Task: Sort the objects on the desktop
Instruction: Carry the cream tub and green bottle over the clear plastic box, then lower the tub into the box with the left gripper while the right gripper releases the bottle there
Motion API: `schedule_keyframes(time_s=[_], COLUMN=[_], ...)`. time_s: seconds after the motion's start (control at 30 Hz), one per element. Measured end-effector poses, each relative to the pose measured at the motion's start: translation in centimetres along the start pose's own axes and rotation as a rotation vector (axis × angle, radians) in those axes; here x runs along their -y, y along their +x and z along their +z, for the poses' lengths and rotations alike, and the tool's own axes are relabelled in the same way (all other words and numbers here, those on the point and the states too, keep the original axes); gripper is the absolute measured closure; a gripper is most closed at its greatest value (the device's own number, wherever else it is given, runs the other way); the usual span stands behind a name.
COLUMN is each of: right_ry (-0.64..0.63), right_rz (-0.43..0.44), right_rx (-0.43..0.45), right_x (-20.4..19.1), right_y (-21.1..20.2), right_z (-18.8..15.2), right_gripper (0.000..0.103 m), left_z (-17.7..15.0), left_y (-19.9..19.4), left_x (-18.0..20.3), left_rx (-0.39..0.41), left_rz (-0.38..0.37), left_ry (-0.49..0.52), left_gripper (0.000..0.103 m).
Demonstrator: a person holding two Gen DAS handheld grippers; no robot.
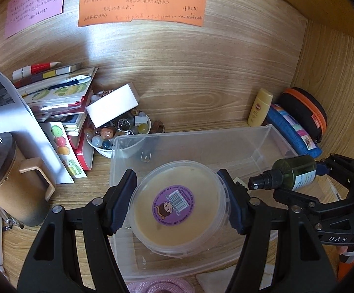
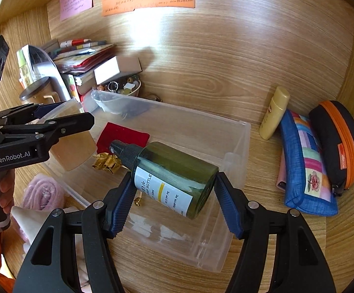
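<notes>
Both tongs loaded over the clear bin [image 1: 262, 131] — left tongs [image 1: 180, 204] pinching the round tub [image 1: 177, 207], right tongs [image 2: 174, 199] pinching the green spray bottle [image 2: 174, 173]. We lower inside the walls, then release — bottle clear of tub.

Left gripper [image 1: 180, 205] angled downward, fingers [image 1: 124, 202] clamped on load, right gripper [image 2: 174, 204] likewise clamped, side by side

"GenRobot.AI" reads white on the black left gripper [image 2: 54, 124] at the left edge of the right wrist view, "DAS" sits on the right gripper [image 1: 323, 190] at lower right of the left wrist view, and the green spray bottle [image 2: 174, 175] mid-frame has "BOTTLE" on its white label.
</notes>
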State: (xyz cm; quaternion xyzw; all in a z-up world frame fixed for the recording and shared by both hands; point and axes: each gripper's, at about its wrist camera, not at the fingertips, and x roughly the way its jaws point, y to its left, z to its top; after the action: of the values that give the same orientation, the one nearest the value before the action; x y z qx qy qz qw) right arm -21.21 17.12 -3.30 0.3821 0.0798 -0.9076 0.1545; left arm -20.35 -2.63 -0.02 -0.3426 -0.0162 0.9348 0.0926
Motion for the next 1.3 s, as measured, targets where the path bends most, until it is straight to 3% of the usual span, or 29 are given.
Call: schedule_keyframes(time_s=[0.87,1.3], right_ry=[-0.029,-0.025], right_rz=[0.023,0.006], right_rx=[-0.072,-0.087], right_x=[-1.7,-1.7], right_y=[1.7,1.7], right_z=[-0.2,-0.1], right_gripper=[0.042,0.041], left_z=[-1.3,-1.2], left_y=[2.7,2.0], left_x=[0.7,1.5], left_rx=[-0.105,-0.092], left_rz=[0.042,0.028], left_ry=[0.057,0.096], left_gripper=[0.036,0.036])
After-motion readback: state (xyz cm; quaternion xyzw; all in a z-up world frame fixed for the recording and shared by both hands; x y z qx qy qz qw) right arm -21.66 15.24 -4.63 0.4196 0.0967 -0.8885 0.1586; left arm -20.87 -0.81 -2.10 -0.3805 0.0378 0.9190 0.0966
